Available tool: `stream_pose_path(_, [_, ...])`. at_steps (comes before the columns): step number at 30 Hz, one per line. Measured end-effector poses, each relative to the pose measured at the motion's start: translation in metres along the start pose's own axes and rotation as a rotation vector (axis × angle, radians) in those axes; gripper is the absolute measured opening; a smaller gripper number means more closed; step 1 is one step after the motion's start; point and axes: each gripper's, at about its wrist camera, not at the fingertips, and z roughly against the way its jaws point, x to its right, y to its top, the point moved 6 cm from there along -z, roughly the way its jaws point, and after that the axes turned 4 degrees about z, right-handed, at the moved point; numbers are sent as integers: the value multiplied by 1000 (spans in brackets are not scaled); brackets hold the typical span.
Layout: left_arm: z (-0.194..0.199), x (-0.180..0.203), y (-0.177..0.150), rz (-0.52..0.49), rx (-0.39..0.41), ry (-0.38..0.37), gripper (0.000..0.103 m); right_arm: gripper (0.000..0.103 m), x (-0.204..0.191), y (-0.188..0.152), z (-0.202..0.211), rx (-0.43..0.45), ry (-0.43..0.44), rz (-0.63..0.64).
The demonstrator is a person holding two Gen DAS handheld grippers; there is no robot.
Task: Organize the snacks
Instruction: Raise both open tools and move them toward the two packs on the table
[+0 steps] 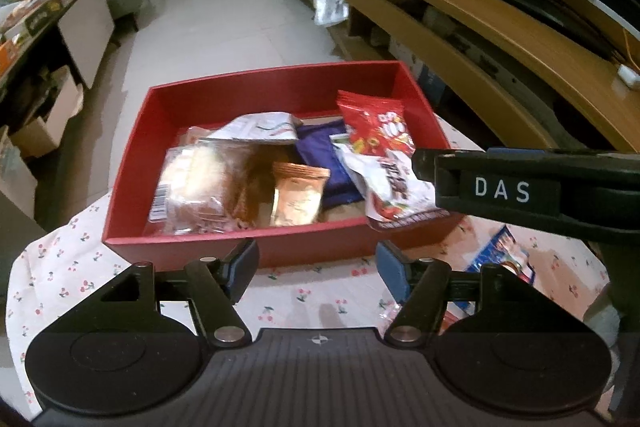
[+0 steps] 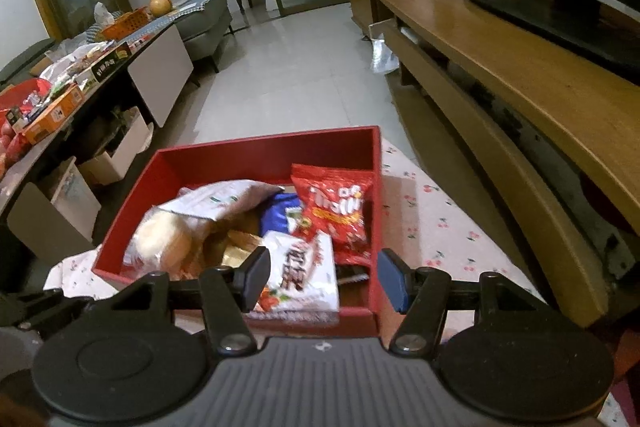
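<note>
Over the red box point(image 1: 132, 183) on the bench, the right gripper point(image 2: 324, 277) is lowering a white-and-red snack packet point(image 2: 302, 277) that lies between its parted pads—whether it is gripped, I cannot tell. Beside it, the left gripper point(image 1: 318, 269) is hovering empty with its pads apart; next, the packet likely needs settling beside the red candy bag point(image 1: 376, 125)—then fetching the blue packet point(image 1: 498, 253) left on the cloth.

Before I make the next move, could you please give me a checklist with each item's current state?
1. Left gripper open and empty: ok.
2. Right gripper gripping the white packet: cannot tell; the packet lies between the fingers, but a gap shows beside one pad.
3. White packet fully inside the red box: not ok; it overhangs the near wall.
4. Room left in the box: ok; there is free space by the far wall.
5. All snacks boxed: not ok; a blue packet lies on the cloth.
</note>
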Motion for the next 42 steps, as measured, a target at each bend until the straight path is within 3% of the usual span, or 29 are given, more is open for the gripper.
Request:
stream_pose_path(8, [0,22,-20,-43,-35,-50,74,65,24,-28,15,-54,-50,-19])
stream_pose_path(16, [-12,46,-45,-61,-131,-128,76,65,54,-47,16,-118,-94,-51])
stream_pose_path(20, [-20,42,-51,26,-178,-150,77,65,68,-52,12,-150,-103,-76])
stream_pose_path(27, [-35,39,-64,300,-240,-169,82,65,78,-58,12,-171,-90,-102])
stream_pose_path(30, [-44,39,-66,395,-241,-129,83,65,82,-58,17,-162,-77,-115])
stream_pose_path(36, [-58,48,-65,454,-243,-44,86,65,87,-56,21,-152,-56,-116])
stream_pose_path(40, [-59,59,-69,370,-236,0,87,66,87,-58,23,-157,-40,-99])
stream_pose_path(42, [-59,59,-73,336,-228,6,80,66,90,-59,23,-162,-44,-100])
